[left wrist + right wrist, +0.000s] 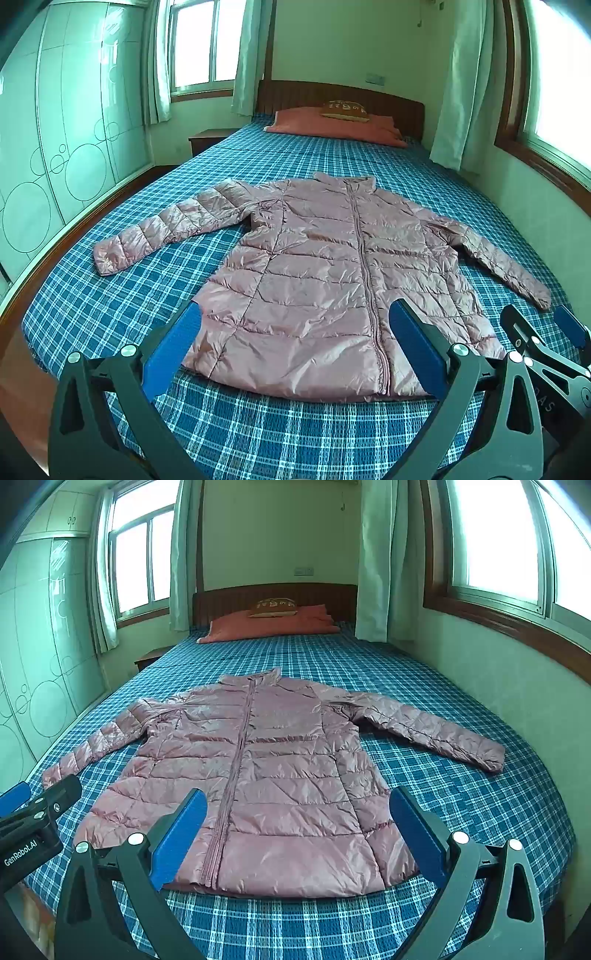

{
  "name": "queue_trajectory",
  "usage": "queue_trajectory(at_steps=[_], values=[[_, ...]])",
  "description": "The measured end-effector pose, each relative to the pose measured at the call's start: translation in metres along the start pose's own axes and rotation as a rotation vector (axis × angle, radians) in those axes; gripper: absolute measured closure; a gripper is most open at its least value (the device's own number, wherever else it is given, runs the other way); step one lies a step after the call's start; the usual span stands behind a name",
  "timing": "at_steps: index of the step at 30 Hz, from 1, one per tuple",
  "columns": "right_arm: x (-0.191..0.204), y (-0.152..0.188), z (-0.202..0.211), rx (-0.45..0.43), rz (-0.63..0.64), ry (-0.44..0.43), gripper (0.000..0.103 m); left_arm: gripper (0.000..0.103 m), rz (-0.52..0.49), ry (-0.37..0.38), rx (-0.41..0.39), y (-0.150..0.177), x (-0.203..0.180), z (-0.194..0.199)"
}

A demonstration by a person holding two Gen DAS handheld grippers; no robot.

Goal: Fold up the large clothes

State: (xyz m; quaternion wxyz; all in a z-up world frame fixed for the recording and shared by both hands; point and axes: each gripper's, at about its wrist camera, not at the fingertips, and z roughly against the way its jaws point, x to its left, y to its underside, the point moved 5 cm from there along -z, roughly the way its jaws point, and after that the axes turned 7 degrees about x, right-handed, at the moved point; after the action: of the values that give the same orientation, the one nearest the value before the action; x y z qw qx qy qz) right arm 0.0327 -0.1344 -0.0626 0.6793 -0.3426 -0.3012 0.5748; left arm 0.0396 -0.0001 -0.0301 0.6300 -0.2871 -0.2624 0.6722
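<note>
Am holding left gripper (291, 343) and right gripper (295, 830) above bed's foot edge, jaws of both standing wide, gripping nothing. One pink puffer jacket (325, 280) lying flat mid-bed (92, 295), zipped, hem toward me, two sleeves spread toward side edges. Am judging first fold: pinch each sleeve cuff, carry inward across chest, keeping slippery shell smooth. Two pillows stacked at headboard (340, 96).
</note>
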Motion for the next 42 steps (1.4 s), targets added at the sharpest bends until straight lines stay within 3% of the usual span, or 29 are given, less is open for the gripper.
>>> queue_trajectory(at_steps=[42], values=[[0.0012, 0.0035, -0.0053, 0.013, 0.002, -0.002, 0.005, 0.002, -0.002, -0.007, 0.018, 0.0065, 0.0024, -0.0025]])
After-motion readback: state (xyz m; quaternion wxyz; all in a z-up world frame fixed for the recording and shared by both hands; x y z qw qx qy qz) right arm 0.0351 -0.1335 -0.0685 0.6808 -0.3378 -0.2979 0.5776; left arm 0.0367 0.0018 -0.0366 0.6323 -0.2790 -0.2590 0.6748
